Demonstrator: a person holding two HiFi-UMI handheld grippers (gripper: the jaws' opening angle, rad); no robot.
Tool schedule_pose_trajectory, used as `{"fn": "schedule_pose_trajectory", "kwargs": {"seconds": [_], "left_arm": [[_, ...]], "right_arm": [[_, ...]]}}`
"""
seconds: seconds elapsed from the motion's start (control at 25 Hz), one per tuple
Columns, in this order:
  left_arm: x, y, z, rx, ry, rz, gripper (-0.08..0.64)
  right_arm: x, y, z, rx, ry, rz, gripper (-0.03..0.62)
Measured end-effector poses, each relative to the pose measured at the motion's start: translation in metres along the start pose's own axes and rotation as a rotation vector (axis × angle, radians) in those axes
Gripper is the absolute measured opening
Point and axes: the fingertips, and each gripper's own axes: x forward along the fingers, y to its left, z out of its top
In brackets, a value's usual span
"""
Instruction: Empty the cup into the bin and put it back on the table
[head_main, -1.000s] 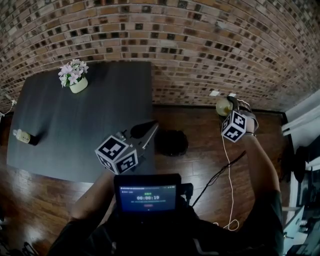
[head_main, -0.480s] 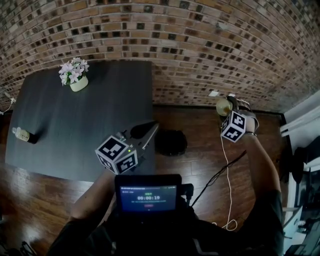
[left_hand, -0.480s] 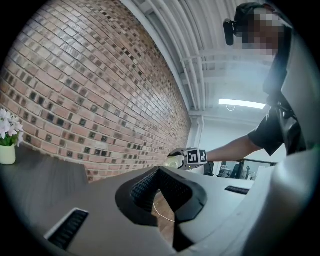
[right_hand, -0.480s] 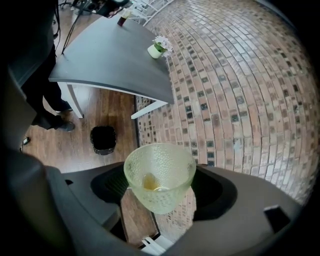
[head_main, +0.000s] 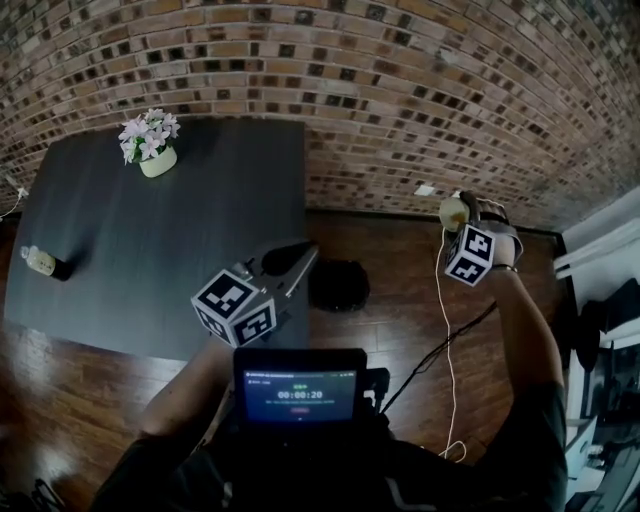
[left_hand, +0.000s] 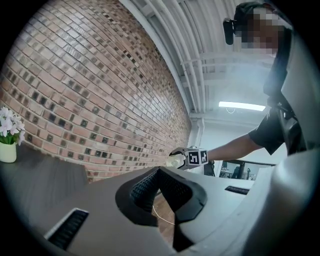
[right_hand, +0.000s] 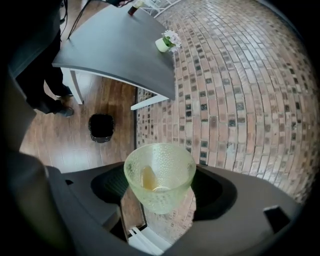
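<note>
A pale green, dimpled glass cup (right_hand: 160, 175) sits upright between the jaws of my right gripper (right_hand: 160, 189), which is shut on it. A small yellowish piece lies inside the cup. In the head view the right gripper (head_main: 462, 212) holds the cup (head_main: 452, 212) out at the right, close to the brick wall and above the wooden floor. The black bin (head_main: 338, 285) stands on the floor by the table's near right corner, left of the cup. My left gripper (head_main: 290, 260) hovers over that corner, shut and holding nothing. The left gripper view also shows the cup (left_hand: 175, 161) far off.
The dark grey table (head_main: 150, 250) carries a white pot of flowers (head_main: 150, 145) at the back and a small bottle (head_main: 40, 262) at its left edge. A white cable (head_main: 445, 330) trails over the floor below the right arm. A screen (head_main: 300, 395) sits at my chest.
The head view has swung slightly, so the table sits a little further left. Both grippers keep their places and the cup stays held.
</note>
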Motion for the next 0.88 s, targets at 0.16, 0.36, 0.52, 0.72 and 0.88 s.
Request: {"fn": "schedule_pose_trajectory", "kwargs": {"seconds": [0.16, 0.36, 0.52, 0.72, 0.88], "left_arm": [[-0.001, 0.001, -0.001, -0.004, 0.0, 0.003, -0.003], [-0.004, -0.003, 0.001, -0.026, -0.007, -0.024, -0.003], [-0.005, -0.004, 0.004, -0.003, -0.004, -0.022, -0.003], [-0.007, -0.002, 0.002, -0.014, -0.003, -0.023, -0.002], [-0.008, -0.007, 0.001, -0.016, -0.004, -0.041, -0.003]], "right_arm": [[-0.003, -0.003, -0.003, -0.017, 0.018, -0.004, 0.385], [-0.007, -0.005, -0.004, -0.042, 0.036, -0.005, 0.385], [-0.01, -0.004, -0.006, -0.072, 0.058, -0.003, 0.385], [-0.013, -0.008, -0.009, -0.085, 0.081, -0.01, 0.385], [-0.015, -0.009, -0.009, -0.117, 0.095, -0.006, 0.385]]}}
